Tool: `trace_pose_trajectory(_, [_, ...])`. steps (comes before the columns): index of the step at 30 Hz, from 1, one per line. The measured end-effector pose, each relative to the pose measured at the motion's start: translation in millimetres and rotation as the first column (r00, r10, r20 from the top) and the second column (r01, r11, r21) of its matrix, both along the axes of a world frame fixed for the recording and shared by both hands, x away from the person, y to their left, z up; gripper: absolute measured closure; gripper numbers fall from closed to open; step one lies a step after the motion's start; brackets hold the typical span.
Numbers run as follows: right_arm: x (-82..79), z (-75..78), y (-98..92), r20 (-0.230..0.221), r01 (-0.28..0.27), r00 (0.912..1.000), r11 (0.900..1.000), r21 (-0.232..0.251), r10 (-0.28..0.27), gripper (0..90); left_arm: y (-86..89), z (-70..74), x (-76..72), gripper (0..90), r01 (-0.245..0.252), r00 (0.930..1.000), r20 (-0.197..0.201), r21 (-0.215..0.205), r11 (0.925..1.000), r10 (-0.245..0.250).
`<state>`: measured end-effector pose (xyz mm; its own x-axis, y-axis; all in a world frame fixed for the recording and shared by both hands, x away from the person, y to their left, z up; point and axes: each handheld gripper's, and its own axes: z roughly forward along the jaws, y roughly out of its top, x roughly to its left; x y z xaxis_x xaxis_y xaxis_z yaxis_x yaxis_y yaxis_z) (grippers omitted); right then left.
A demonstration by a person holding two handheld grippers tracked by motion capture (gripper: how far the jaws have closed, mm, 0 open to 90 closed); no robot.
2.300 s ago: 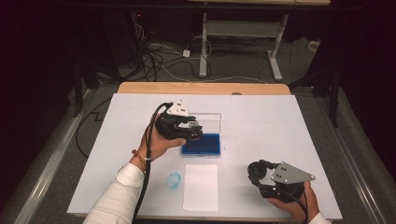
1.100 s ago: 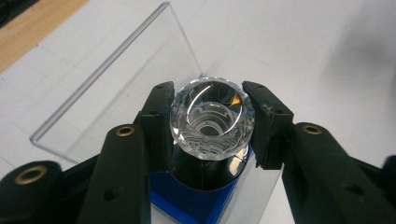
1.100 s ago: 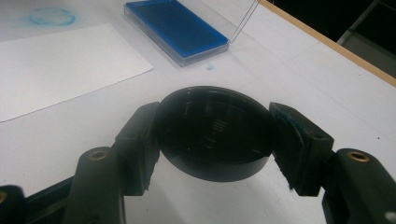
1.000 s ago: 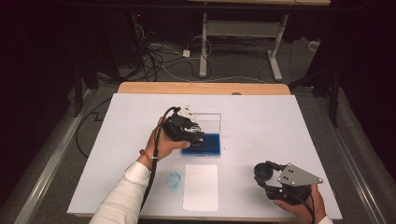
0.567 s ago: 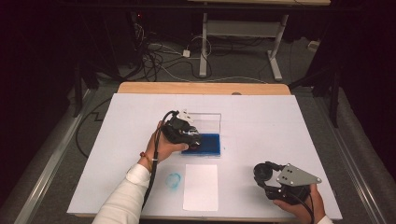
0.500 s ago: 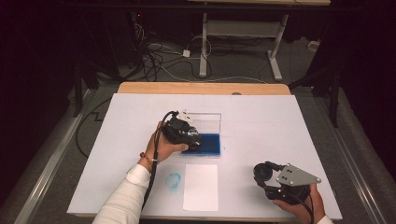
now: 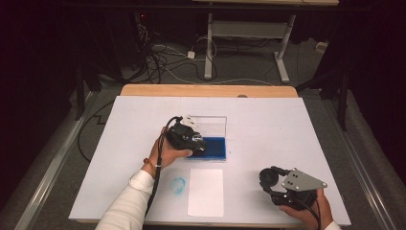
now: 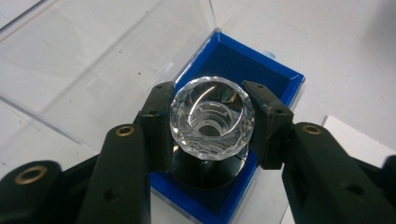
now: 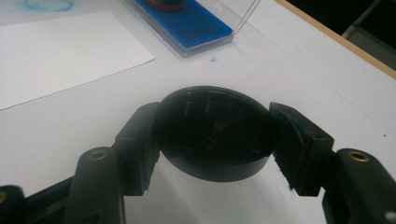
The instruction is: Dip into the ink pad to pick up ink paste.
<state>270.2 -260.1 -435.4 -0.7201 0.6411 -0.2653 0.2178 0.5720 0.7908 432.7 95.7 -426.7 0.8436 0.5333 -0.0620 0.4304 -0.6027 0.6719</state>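
A stamp with a clear faceted knob (image 8: 212,117) and a black base stands on the blue ink pad (image 8: 264,70). My left gripper (image 8: 212,119) is shut on the knob. In the high view the left gripper (image 7: 194,143) sits over the pad's (image 7: 215,147) left part. The pad's clear lid (image 7: 213,123) stands open behind it. My right gripper (image 9: 215,126) is shut on a black round disc (image 9: 215,130) just above the table. That gripper (image 7: 269,179) is near the front right of the table. A white paper sheet (image 7: 206,191) lies in front of the pad.
A blue ring-shaped ink mark (image 7: 178,184) is on the white table cover (image 7: 268,120) left of the paper. A small blue ink spot (image 9: 214,59) lies beside the pad (image 9: 187,23). The wooden table edge (image 7: 206,90) runs along the back.
My left gripper has come down and nearer with the stamp, onto the blue pad. The right gripper with the disc has shifted slightly to the right.
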Motion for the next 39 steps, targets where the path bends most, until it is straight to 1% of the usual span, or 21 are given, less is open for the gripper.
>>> trace_pose_trajectory(7, [-0.5,-0.1,0.7,-0.001,-0.001,1.0000,1.000,-0.003,0.001,37.7,0.8,-3.5,-0.8,55.0,-0.007,0.9999,0.011,-0.020,0.9998,0.007])
trace_pose_trajectory(11, [-0.4,-0.2,0.6,-0.003,0.000,1.0000,1.000,-0.001,0.000,37.7,-3.5,-2.8,-3.0,54.9,-0.014,0.9995,0.029,0.001,0.9999,0.014])
trace_pose_trajectory(13, [-0.2,-0.1,1.1,-0.013,-0.005,0.9999,1.000,0.009,0.006,37.7,-4.4,-2.7,-3.8,54.9,-0.016,0.9993,0.033,0.008,0.9998,0.015])
trace_pose_trajectory(17, [-0.9,0.9,3.0,-0.012,-0.013,0.9998,1.000,0.013,0.013,37.8,-1.2,-4.6,-3.7,54.9,-0.016,0.9994,0.030,-0.014,0.9998,0.017])
trace_pose_trajectory(23, [-0.8,0.0,3.1,-0.012,-0.008,0.9999,1.000,0.003,0.008,37.7,2.4,-6.9,-1.5,54.9,-0.012,0.9997,0.022,-0.044,0.9990,0.013])
trace_pose_trajectory(25, [-1.3,0.3,3.2,-0.009,-0.008,0.9999,1.000,0.002,0.008,37.7,2.6,-6.7,-1.9,54.9,-0.009,0.9997,0.024,-0.039,0.9992,0.010])
trace_pose_trajectory(28, [-1.8,0.4,2.8,-0.008,-0.007,0.9999,1.000,0.001,0.007,37.7,-0.8,-5.5,-4.7,54.9,-0.012,0.9992,0.038,-0.013,0.9998,0.013])
trace_pose_trajectory(31, [-1.1,-0.2,2.7,-0.012,-0.004,0.9999,1.000,0.000,0.004,37.7,0.2,-5.7,-4.5,54.9,-0.010,0.9992,0.038,-0.015,0.9998,0.010])
trace_pose_trajectory(34, [-1.7,0.3,3.0,-0.008,-0.007,0.9999,1.000,-0.001,0.007,37.7,1.6,-6.0,-2.7,54.9,-0.008,0.9995,0.029,-0.024,0.9997,0.008])
trace_pose_trajectory(36, [-1.6,0.4,2.8,-0.008,-0.005,1.0000,1.000,0.001,0.005,37.7,0.7,-6.2,-3.3,54.9,-0.010,0.9994,0.033,-0.024,0.9997,0.011])
trace_pose_trajectory(39, [-1.6,0.1,2.8,-0.009,-0.006,0.9999,1.000,0.000,0.006,37.7,-0.9,-5.3,-5.0,54.9,-0.011,0.9991,0.040,-0.008,0.9999,0.012])
